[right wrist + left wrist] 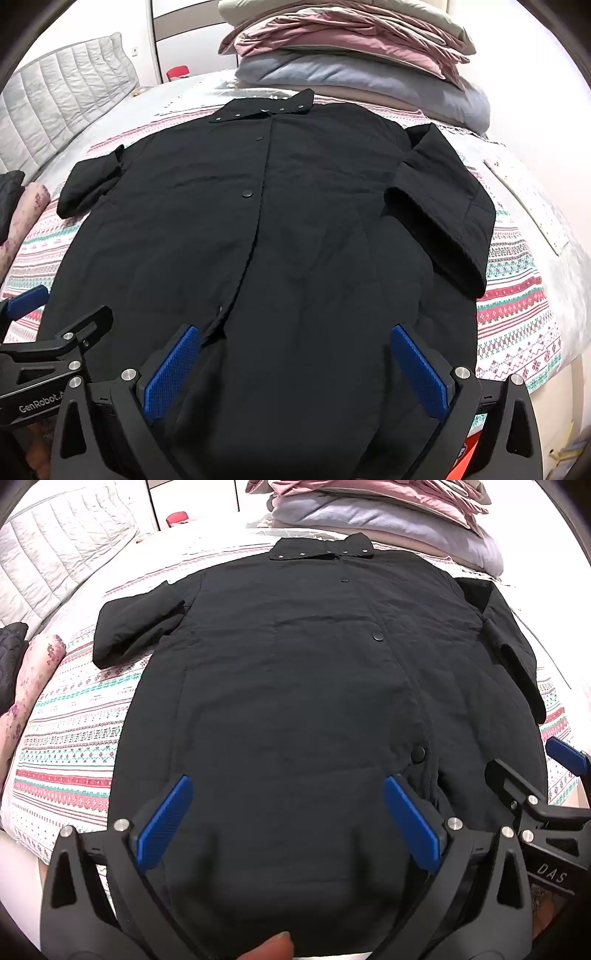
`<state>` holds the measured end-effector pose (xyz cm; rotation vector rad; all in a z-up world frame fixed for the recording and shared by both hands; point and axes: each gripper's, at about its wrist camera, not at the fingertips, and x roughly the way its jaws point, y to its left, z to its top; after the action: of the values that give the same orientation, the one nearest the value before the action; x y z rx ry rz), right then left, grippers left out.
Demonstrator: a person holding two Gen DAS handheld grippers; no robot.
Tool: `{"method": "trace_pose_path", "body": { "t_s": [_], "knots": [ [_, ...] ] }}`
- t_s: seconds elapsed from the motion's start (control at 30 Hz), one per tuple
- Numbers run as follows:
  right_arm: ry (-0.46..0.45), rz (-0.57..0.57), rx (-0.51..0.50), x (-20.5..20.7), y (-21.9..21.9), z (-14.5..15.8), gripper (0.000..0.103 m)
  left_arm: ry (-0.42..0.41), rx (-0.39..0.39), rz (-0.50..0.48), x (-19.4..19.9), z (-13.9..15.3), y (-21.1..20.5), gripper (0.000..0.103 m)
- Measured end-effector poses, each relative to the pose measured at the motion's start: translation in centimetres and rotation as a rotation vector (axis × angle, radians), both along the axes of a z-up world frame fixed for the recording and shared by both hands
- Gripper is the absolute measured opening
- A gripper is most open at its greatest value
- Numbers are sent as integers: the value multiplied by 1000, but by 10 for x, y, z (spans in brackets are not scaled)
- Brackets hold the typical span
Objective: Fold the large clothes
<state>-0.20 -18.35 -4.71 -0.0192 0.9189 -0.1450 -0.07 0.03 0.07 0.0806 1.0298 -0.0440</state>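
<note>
A big black padded coat with round snap buttons point(295, 686) lies flat and face up on a bed with a striped, flower-patterned cover point(70, 738). Its long side runs from the near edge of the bed, where the hem is, up to the far end, where the collar point(321, 550) almost reaches a stack of folded pink and grey blankets point(351, 48). Start on the left side of the bed. The coat's left sleeve point(136, 627) sticks out over the cover there, bent and short, and it is well apart from both tools. Next comes the left gripper point(288, 827), a black tool with blue pads. Its jaws are spread wide with nothing between them, and it hangs over the hem, pointing down at the left half of the coat. Just beside it is the right gripper point(295, 369). Its jaws are wide apart too and hold nothing, and it hangs over the hem on the right half, just past the line of buttons. On the right side of the bed, the other sleeve point(443, 218) is folded in and rests on the coat's edge. I think the fold has not started yet. The left sleeve is nearer the left gripper, and the hem is right under both.
</note>
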Motion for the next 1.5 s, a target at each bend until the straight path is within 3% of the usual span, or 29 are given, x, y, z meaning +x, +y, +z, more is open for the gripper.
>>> {"method": "trace_pose_path", "body": {
  "t_s": [1.5],
  "knots": [
    [4, -2, 4, -3, -4, 0, 103, 8, -9, -1, 1, -1, 2, 103]
  ]
}}
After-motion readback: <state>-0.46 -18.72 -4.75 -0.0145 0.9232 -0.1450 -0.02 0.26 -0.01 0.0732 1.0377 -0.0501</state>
